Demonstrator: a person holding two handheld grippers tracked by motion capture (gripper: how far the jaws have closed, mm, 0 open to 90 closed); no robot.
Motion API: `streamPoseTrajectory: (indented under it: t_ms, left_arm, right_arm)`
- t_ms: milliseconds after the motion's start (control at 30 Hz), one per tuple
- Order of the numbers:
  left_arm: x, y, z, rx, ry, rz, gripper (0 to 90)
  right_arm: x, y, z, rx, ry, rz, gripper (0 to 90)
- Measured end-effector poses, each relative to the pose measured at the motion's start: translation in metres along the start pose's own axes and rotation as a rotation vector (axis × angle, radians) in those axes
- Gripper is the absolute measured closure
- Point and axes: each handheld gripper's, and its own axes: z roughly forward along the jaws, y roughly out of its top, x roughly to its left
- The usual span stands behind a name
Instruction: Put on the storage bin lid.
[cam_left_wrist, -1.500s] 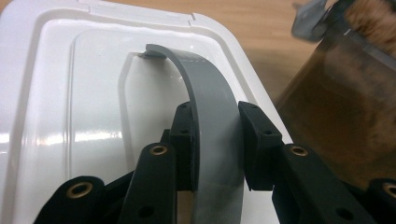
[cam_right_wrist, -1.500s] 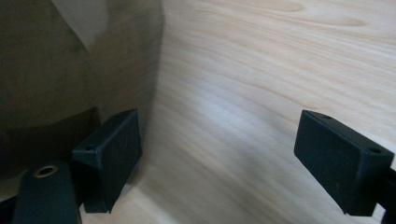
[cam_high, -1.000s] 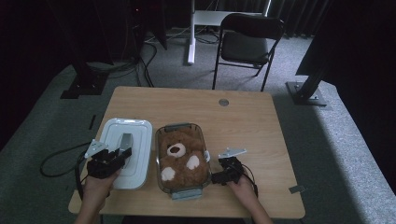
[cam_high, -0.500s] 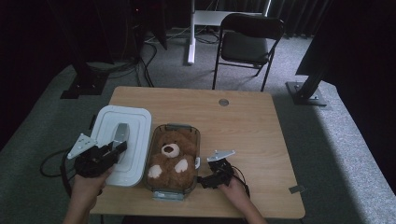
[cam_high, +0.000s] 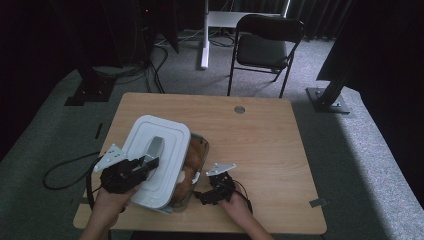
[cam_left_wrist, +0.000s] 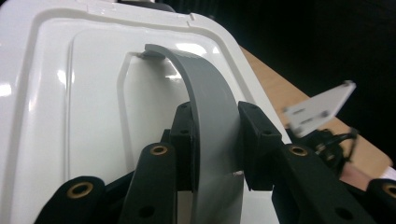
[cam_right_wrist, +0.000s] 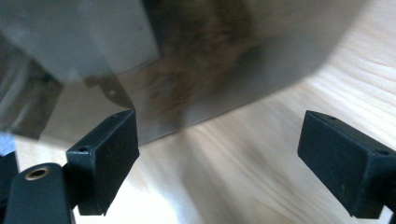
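1. Left claw (cam_high: 142, 167): near table edge, the person's left side. Jaws clamped on the grey handle (cam_left_wrist: 212, 116) of the white lid (cam_high: 155, 160); in the left gripper view the pads press the strap from both sides. Lid hangs tilted, lifted clear of the table, its long axis running away from the person and overlapping the left part of the dish.

2. Right claw (cam_high: 202, 196): near edge, just right of the dish's near corner. Jaws spread wide, nothing between them; the right gripper view shows bare wood between the pads (cam_right_wrist: 105, 154) and the dish wall just ahead, blurred.

3. Dish (cam_high: 200, 155): clear glass, oblong, long axis running near to far on the table, partly under the lid. Holds a brown plush bear (cam_high: 192, 157), mostly covered.

4. Key relation: dish lies below and to the right of the lid held by the left claw. Both long axes look roughly parallel, so seating the lid likely needs a shift right and a levelling, judged from the tilt. The right claw is nearer the dish and placed to steady it.

5. Table (cam_high: 280, 150): light wood, right half bare.

6. Chair (cam_high: 265, 45): black, folding, on the floor beyond the far edge.
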Motion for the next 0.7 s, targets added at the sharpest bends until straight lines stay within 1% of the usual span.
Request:
streamPoseTrajectory:
  t_ms: [33,67,100,133,167,200,233,267,300,367,400,467,567,633,667,700]
  left_arm:
    - [-0.002,0.0,0.003,0.001,-0.004,-0.001,70.5]
    - [-0.002,0.0,0.003,0.001,-0.004,-0.001,70.5]
    - [-0.008,0.001,0.013,0.017,-0.03,0.005,70.5]
    - [-0.008,0.001,0.013,0.017,-0.03,0.005,70.5]
    - [-0.012,0.001,0.019,0.029,-0.042,0.02,70.5]
    - [-0.012,0.001,0.019,0.029,-0.042,0.02,70.5]
    - [-0.017,0.002,0.025,0.043,-0.057,0.029,70.5]
    - [-0.019,0.002,0.029,0.053,-0.063,0.038,70.5]
    - [-0.021,0.002,0.034,0.063,-0.068,0.036,70.5]
    - [-0.023,0.002,0.041,0.089,-0.075,0.048,70.5]
    - [-0.024,0.002,0.046,0.099,-0.074,0.053,70.5]
    - [-0.021,0.002,0.053,0.122,-0.084,0.046,70.5]
    - [-0.017,0.001,0.059,0.143,-0.059,0.045,70.5]
    - [-0.012,0.0,0.059,0.154,-0.054,0.042,70.5]
    - [-0.012,0.0,0.059,0.154,-0.054,0.042,70.4]
    - [-0.009,-0.001,0.058,0.16,-0.055,0.029,70.4]
  right_arm:
    - [0.003,0.001,0.003,0.003,0.005,-0.008,11.6]
    - [0.003,0.001,0.003,0.003,0.005,-0.008,11.6]
    - [0.006,0.003,0.007,0.005,0.006,-0.029,11.6]
    - [0.006,0.003,0.007,0.005,0.006,-0.029,11.6]
    - [0.003,0.002,0.003,0.002,-0.02,-0.035,11.6]
    - [0.003,0.002,0.003,0.002,-0.02,-0.035,11.6]
    - [0.0,0.001,0.001,-0.001,-0.033,-0.034,11.6]
    - [-0.008,-0.001,-0.005,-0.014,-0.051,-0.005,11.6]
    - [-0.013,-0.003,-0.009,-0.02,-0.062,0.015,11.6]
    - [-0.022,-0.005,-0.015,-0.031,-0.091,0.04,11.6]
    - [-0.026,-0.006,-0.017,-0.034,-0.097,0.05,11.6]
    - [-0.032,-0.008,-0.021,-0.042,-0.112,0.072,11.6]
    - [-0.039,-0.01,-0.025,-0.052,-0.129,0.098,11.6]
    - [-0.041,-0.01,-0.026,-0.049,-0.132,0.109,11.6]
    - [-0.042,-0.01,-0.026,-0.049,-0.132,0.111,11.6]
    - [-0.042,-0.01,-0.026,-0.049,-0.132,0.111,11.6]
